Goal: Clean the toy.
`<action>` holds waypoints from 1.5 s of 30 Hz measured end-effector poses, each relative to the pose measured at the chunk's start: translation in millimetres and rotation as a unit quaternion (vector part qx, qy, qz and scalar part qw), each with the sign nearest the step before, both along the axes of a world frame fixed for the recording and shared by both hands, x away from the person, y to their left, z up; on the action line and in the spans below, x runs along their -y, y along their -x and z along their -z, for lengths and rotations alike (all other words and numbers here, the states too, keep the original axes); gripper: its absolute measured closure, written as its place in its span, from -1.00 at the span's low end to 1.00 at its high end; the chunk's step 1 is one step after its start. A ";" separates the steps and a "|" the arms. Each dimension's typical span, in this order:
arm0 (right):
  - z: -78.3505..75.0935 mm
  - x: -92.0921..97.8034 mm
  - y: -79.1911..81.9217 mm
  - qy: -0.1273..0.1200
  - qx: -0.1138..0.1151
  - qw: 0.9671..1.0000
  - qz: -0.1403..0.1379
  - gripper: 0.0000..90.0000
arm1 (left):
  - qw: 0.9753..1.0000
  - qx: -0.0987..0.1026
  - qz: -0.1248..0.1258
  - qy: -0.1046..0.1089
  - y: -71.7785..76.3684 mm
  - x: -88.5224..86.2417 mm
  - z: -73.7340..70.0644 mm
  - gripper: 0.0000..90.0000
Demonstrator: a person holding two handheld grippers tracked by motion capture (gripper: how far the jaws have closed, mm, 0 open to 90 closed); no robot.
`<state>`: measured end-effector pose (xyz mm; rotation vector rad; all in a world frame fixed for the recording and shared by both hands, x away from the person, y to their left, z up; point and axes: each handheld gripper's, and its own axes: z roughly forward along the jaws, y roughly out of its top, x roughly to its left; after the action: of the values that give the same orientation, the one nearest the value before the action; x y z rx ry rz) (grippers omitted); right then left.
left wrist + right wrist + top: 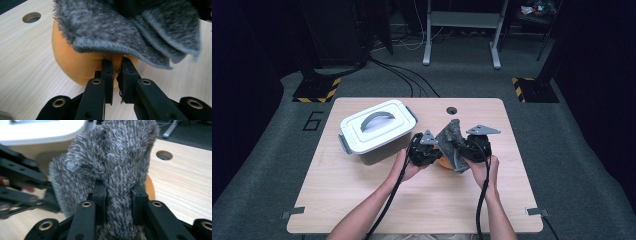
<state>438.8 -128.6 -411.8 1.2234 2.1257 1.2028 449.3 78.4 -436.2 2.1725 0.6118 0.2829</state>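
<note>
The grey fluffy cloth [453,137] hangs over an orange rounded object [75,62], draped on its top and held up in a peak above it. The right gripper [117,195] pinches a thick fold of that cloth between its two jaws, which are closed in on the pile. The left gripper [117,72] sits just in front of the orange object; its jaws are nearly together on a small nub or fold of the orange surface, right under the cloth's stitched edge (whether they truly clamp it or merely touch it is hard to tell).

Judging from this, the work seems to be wiping or uncovering the orange object with the cloth, and it looks midway: the cloth is gripped and on the object, but most of the orange side is bare.

Just to the left of the orange object stands a lidded white box [377,131] on the wooden table [362,200].
</note>
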 end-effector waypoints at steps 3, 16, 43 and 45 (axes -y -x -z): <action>6.4 2.6 -4.7 -0.004 -0.006 1.000 0.008 0.57 | 1.000 0.004 -0.010 0.012 -1.2 -0.8 3.5 0.74; 10.8 2.6 -5.4 -0.001 -0.009 1.000 0.024 0.58 | 0.993 0.007 -0.107 0.047 2.3 4.7 31.9 -0.22; 8.8 18.2 0.1 0.014 0.010 0.999 0.051 0.59 | 0.999 0.031 -0.022 0.033 1.8 1.9 18.0 0.62; 11.6 22.4 -2.8 0.016 0.003 0.998 0.062 0.59 | 0.999 0.027 -0.021 0.035 1.9 1.5 18.6 0.62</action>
<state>441.7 -151.0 -423.4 1.3147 2.0240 1.1142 447.4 76.9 -454.8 2.0789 0.6286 0.3373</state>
